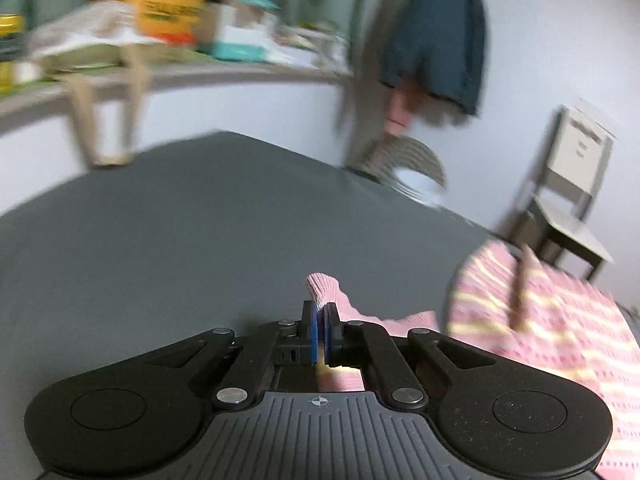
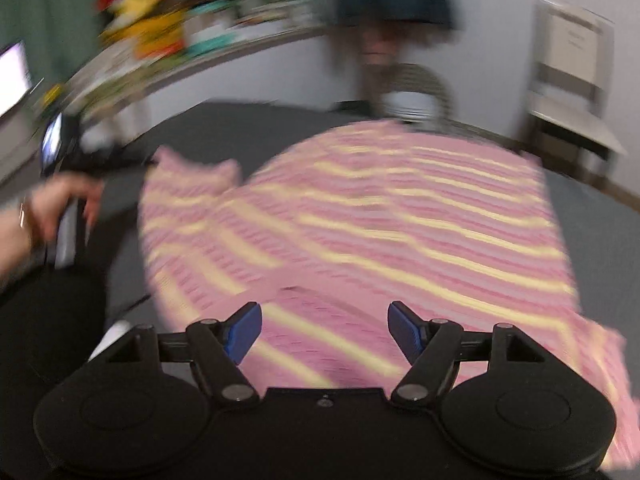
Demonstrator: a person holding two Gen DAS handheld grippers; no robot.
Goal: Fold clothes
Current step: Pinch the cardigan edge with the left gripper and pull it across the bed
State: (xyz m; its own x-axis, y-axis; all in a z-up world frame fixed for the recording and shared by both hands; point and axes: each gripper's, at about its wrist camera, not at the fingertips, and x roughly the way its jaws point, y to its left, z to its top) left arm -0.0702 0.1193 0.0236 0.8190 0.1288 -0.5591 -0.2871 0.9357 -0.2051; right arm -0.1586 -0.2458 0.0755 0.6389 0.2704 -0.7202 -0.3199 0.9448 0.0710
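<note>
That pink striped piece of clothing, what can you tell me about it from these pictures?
The pink striped garment looks like a soft knit, pink with pale yellow bands and rows of small darker marks. It lies spread over the dark grey table, rumpled rather than flat. A plain pink ribbed end, perhaps a cuff, is pinched in the left gripper. The right gripper hangs open over its near edge. Motion blur hides finer detail.

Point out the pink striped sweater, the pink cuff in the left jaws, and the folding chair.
pink striped sweater point(image 2: 380, 220): right wrist view, middle of the body.
pink cuff point(image 1: 322, 286): left wrist view, ribbed end above the jaws.
folding chair point(image 1: 576, 228): left wrist view, seat.
</note>
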